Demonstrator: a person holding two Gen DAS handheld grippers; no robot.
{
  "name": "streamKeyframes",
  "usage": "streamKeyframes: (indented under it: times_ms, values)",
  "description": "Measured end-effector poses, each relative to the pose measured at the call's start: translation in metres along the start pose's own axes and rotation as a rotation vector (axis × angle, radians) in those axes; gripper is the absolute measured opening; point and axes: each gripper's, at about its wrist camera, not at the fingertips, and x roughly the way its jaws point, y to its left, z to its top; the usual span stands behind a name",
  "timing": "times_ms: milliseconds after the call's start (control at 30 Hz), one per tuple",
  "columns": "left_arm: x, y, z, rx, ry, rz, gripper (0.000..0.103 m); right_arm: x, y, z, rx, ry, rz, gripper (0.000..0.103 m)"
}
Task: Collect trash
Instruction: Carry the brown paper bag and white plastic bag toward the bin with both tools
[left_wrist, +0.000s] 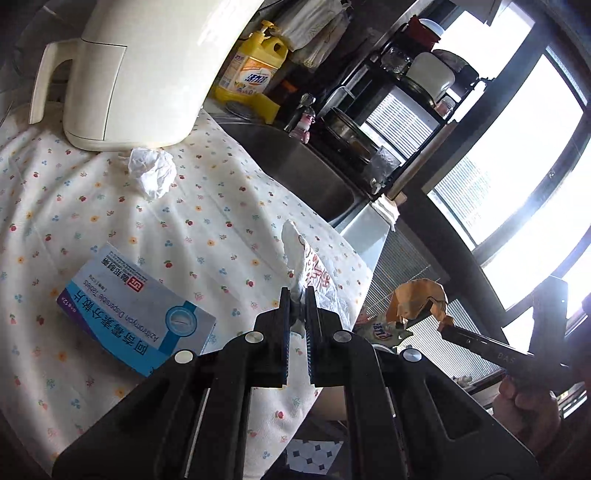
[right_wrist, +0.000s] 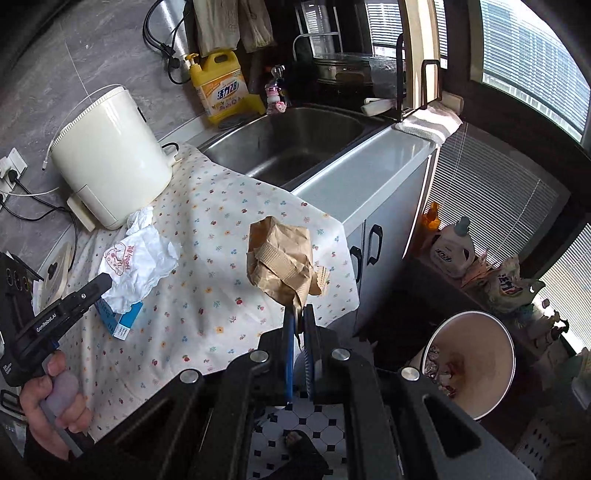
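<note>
Brown crumpled paper bag hangs from the right tool, whose jaws are pinched tight on the bag's twisted lower end, so the bag's long axis runs straight out ahead of the tool, over the near edge of the table. The bin, a pale round tub already holding some scraps, stands on the floor off the table's right end, below and to the right of this tool; the right hand looks nearer to it than the left, with open floor between. The left tool is likewise clamped narrow, on a white printed wrapper that stands up ahead of its jaws above the flowered cloth. Left behind on the table are a crumpled white tissue near the base of the cream appliance, toward the far edge, and a blue-and-white medicine box nearer the front. The next move likely carries both loads rightward and down past the table's right edge to the bin's mouth
</note>
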Motion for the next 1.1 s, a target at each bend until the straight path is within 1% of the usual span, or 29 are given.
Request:
streamKeyframes:
  times_ms: [167, 267, 400, 467, 600, 767, 933, 1100]
  values:
    - [0.035, -0.038, -0.009, 0.032, 0.058, -0.037, 0.008, -0.01, -0.051, -0.007, 0.069, -0.007, -0.05, 0.006]
    - [0.053, -0.063, -0.015, 0.069, 0.088, -0.053, 0.008, -0.013, -0.084, -0.012, 0.111, -0.009, -0.072, 0.006]
    - [0.071, -0.095, -0.024, 0.114, 0.118, -0.059, 0.008, -0.01, -0.129, -0.02, 0.163, -0.002, -0.097, 0.006]
    - [0.08, -0.11, -0.029, 0.129, 0.13, -0.052, 0.008, -0.006, -0.151, -0.025, 0.172, 0.004, -0.118, 0.006]
    - [0.096, -0.137, -0.043, 0.137, 0.159, -0.02, 0.008, 0.008, -0.2, -0.038, 0.219, 0.053, -0.128, 0.006]
    - [0.124, -0.165, -0.068, 0.136, 0.223, 0.016, 0.008, 0.023, -0.257, -0.05, 0.288, 0.085, -0.119, 0.006]
    - [0.158, -0.192, -0.087, 0.144, 0.265, 0.055, 0.008, 0.042, -0.3, -0.055, 0.312, 0.126, -0.096, 0.006]
    - [0.196, -0.213, -0.111, 0.133, 0.31, 0.089, 0.008, 0.067, -0.328, -0.066, 0.305, 0.175, -0.067, 0.008]
